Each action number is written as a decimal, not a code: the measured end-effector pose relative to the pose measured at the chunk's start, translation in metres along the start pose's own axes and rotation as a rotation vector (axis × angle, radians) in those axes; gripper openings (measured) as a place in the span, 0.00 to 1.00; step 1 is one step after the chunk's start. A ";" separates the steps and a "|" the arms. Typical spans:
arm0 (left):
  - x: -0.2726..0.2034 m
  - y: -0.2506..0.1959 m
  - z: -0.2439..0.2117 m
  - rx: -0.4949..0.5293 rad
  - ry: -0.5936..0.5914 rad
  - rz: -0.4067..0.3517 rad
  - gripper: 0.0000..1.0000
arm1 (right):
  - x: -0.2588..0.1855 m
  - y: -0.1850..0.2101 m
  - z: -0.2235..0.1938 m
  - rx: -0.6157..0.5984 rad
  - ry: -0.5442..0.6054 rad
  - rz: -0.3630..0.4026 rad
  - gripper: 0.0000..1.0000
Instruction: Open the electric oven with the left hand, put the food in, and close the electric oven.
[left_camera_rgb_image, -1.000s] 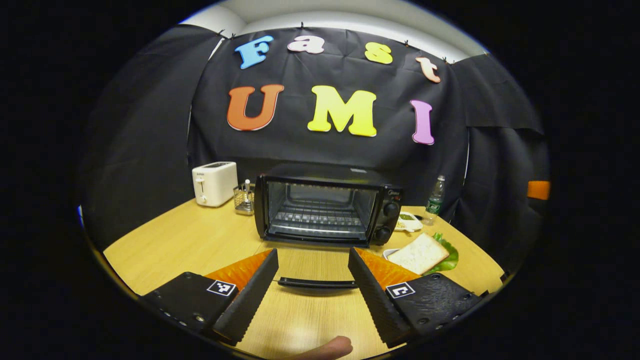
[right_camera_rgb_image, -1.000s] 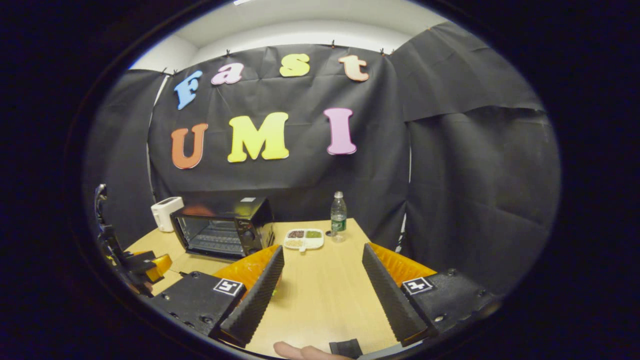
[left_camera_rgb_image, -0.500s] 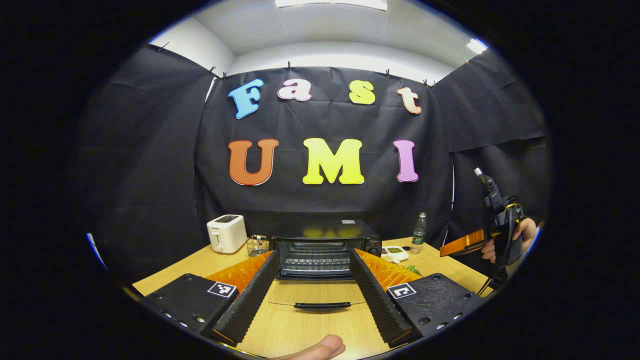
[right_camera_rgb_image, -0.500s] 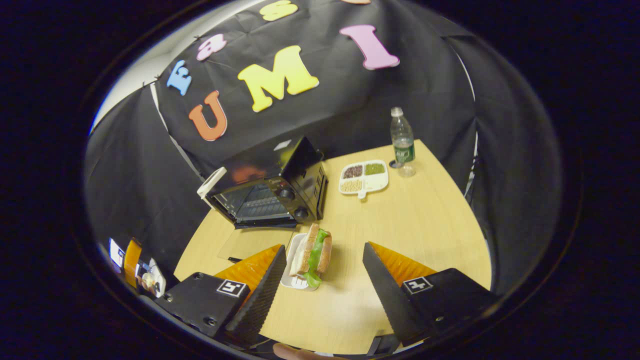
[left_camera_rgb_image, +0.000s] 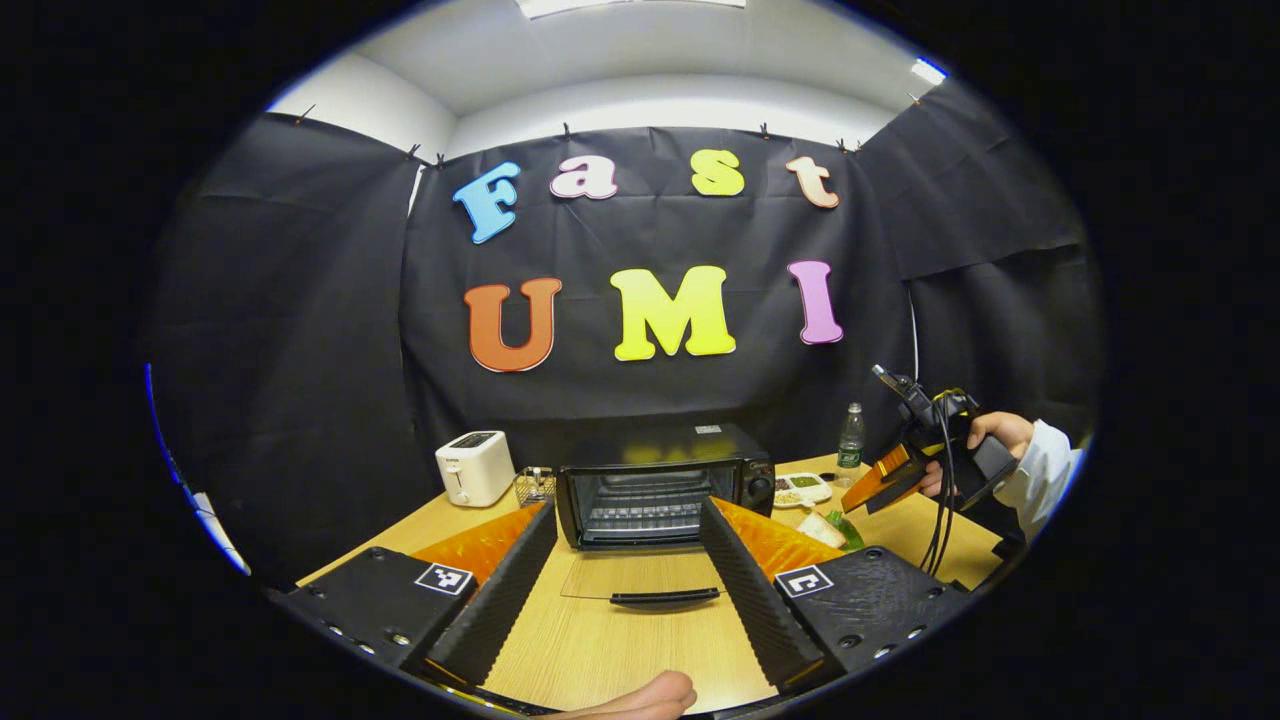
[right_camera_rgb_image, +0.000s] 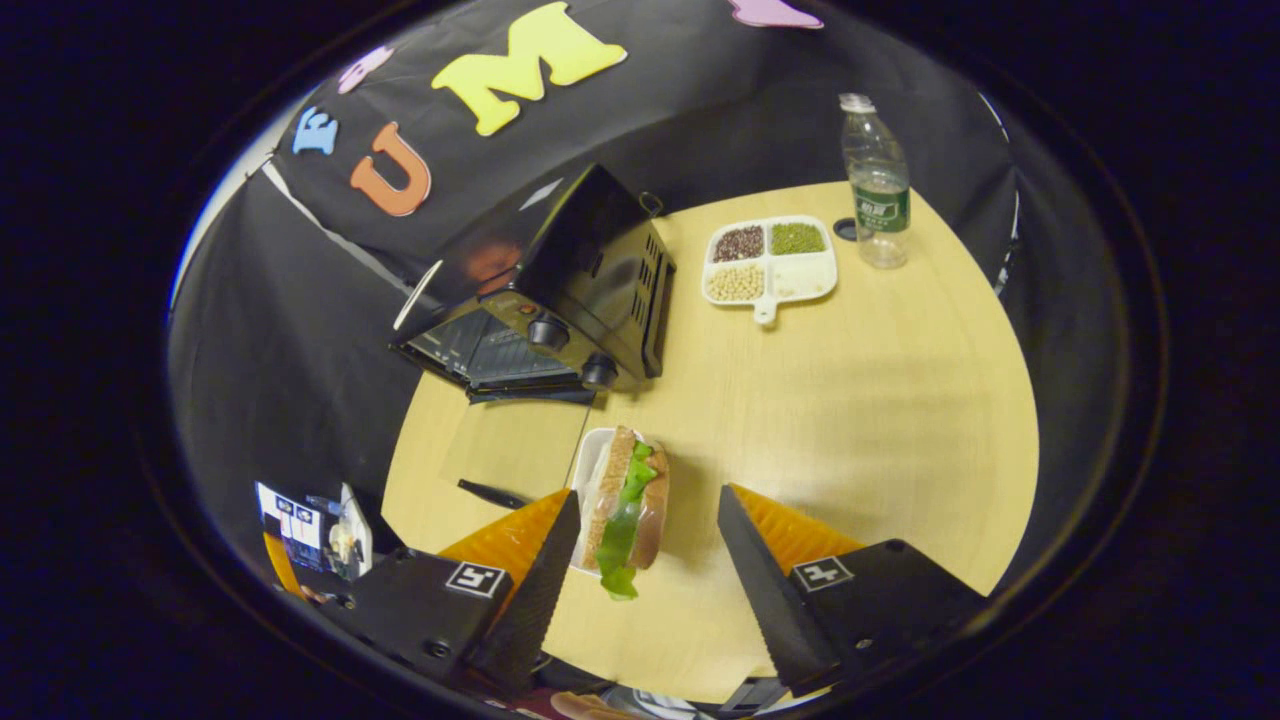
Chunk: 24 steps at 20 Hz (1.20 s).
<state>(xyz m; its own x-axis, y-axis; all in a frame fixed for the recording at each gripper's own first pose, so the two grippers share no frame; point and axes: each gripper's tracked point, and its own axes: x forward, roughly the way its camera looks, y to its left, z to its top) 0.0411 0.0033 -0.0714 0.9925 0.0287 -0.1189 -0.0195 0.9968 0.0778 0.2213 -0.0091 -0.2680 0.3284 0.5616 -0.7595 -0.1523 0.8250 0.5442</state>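
Note:
The black electric oven (left_camera_rgb_image: 660, 490) stands on the wooden table with its glass door (left_camera_rgb_image: 640, 575) folded down flat, handle (left_camera_rgb_image: 665, 598) toward me. My left gripper (left_camera_rgb_image: 627, 512) is open, held back from the door, nothing between its fingers. In the right gripper view I look steeply down on the sandwich (right_camera_rgb_image: 625, 495), bread and lettuce on edge on a small white plate (right_camera_rgb_image: 588, 465). My right gripper (right_camera_rgb_image: 647, 497) is open above it, the sandwich nearer the left finger. The oven (right_camera_rgb_image: 560, 290) lies beyond. A hand (left_camera_rgb_image: 990, 430) holds the right gripper (left_camera_rgb_image: 895, 478) at the table's right.
A white toaster (left_camera_rgb_image: 475, 467) and a wire rack (left_camera_rgb_image: 535, 485) stand left of the oven. A divided tray of beans (right_camera_rgb_image: 770, 260) and a water bottle (right_camera_rgb_image: 875, 190) sit behind the oven's right side. The table edge curves close on the right.
The right gripper has tipped further down and closed in over the sandwich. The left gripper has drawn back from the open oven door, its fingers still open.

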 end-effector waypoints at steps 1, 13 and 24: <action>0.001 -0.001 -0.001 0.012 0.002 0.005 0.94 | 0.005 0.003 -0.002 0.016 0.031 0.025 0.82; 0.015 -0.002 -0.015 0.071 0.050 0.060 0.89 | 0.041 0.016 -0.018 0.100 0.202 0.157 0.56; 0.001 -0.008 -0.020 0.015 0.062 0.034 0.95 | 0.037 0.018 -0.028 0.156 0.187 0.158 0.39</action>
<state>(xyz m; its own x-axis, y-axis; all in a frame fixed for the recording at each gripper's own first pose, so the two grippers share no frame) 0.0399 -0.0035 -0.0919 0.9819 0.0672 -0.1773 -0.0505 0.9940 0.0972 0.2044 0.0284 -0.2963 0.1318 0.6964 -0.7055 -0.0383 0.7147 0.6983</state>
